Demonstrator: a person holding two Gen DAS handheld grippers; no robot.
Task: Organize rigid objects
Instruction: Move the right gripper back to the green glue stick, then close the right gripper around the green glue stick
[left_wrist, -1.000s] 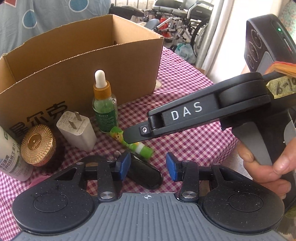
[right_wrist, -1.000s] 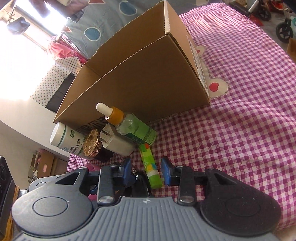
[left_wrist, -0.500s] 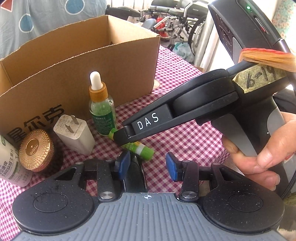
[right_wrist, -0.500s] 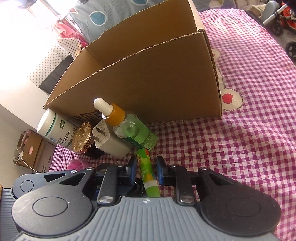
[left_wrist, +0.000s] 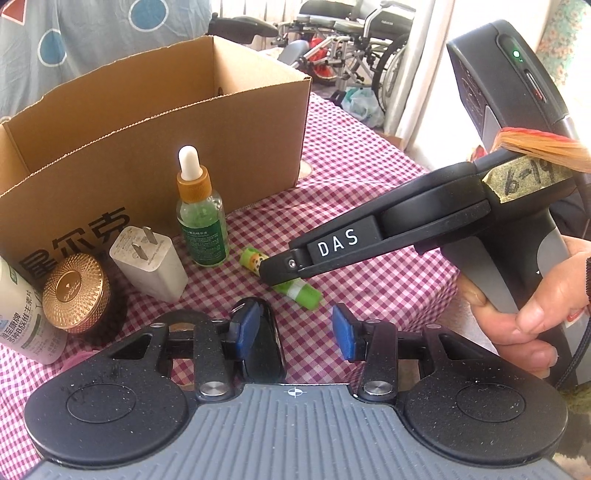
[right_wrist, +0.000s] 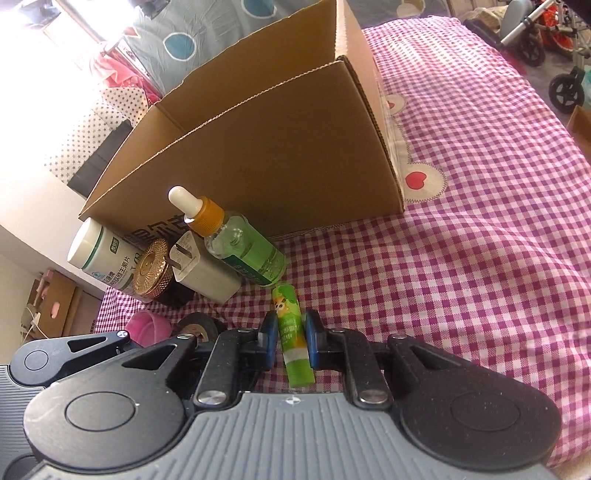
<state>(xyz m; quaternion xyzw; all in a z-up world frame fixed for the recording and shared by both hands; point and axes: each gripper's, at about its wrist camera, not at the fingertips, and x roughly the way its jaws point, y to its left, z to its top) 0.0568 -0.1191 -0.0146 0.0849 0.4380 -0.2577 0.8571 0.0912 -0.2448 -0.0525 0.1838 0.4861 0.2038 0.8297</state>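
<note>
Right gripper (right_wrist: 290, 334) clamped on green lip balm tube (right_wrist: 291, 332), lying on checked cloth before cardboard box (right_wrist: 258, 147).
Jaws have just been closing; left gripper (left_wrist: 295, 328) apart, empty. Slip risk: smooth round tube may roll out on lifting, or dropper bottle (right_wrist: 240, 243) be knocked.

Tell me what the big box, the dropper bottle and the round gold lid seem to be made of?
Box: brown corrugated cardboard, matte; the cut top edge looks wavy. Dropper bottle: clear glass or hard plastic, shiny, with green liquid showing through; its white bulb looks like soft rubber. Gold lid: metal or metal-coated plastic, glossy, with a fine ridged pattern catching the light.
</note>
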